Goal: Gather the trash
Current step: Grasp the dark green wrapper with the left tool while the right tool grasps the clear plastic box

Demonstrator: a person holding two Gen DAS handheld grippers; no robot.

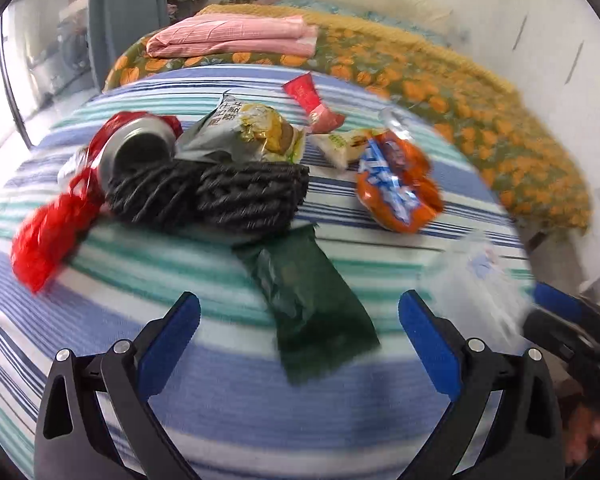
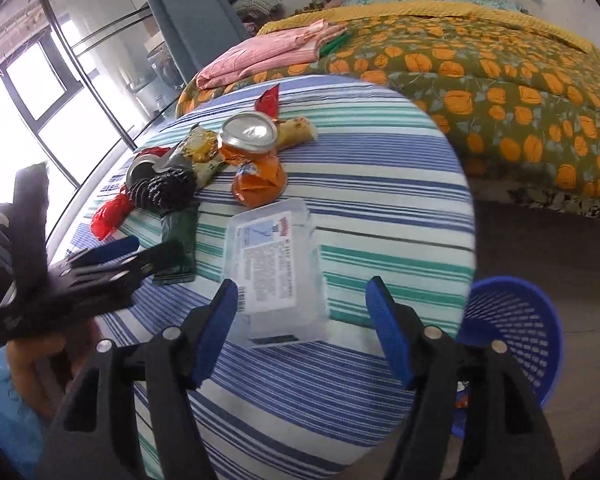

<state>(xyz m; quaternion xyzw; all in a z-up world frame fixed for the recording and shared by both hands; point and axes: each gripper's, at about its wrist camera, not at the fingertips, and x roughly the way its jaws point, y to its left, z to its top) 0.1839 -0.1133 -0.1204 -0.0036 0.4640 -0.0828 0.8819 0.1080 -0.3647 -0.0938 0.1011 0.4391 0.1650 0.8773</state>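
Trash lies on a round table with a striped cloth (image 1: 220, 408) (image 2: 340, 184). A dark green wrapper (image 1: 308, 304) (image 2: 178, 240) lies just ahead of my open, empty left gripper (image 1: 300, 316), between its fingers. A clear plastic box with a label (image 2: 278, 268) (image 1: 476, 280) lies just ahead of my open, empty right gripper (image 2: 302, 304). Further back lie an orange snack bag (image 1: 400, 188) (image 2: 260, 180), a grey snack bag (image 1: 240, 136), a red plastic bag (image 1: 48, 236) (image 2: 108, 212), a can (image 1: 136, 148) (image 2: 250, 132), a black woven item (image 1: 208, 196) (image 2: 164, 190) and a red sachet (image 1: 310, 100).
A blue mesh bin (image 2: 516, 340) stands on the floor at the table's right edge. A bed with an orange-patterned cover (image 2: 500, 72) and folded pink cloth (image 1: 236, 36) is behind the table. Windows are at the left. The left gripper body (image 2: 60, 284) shows in the right wrist view.
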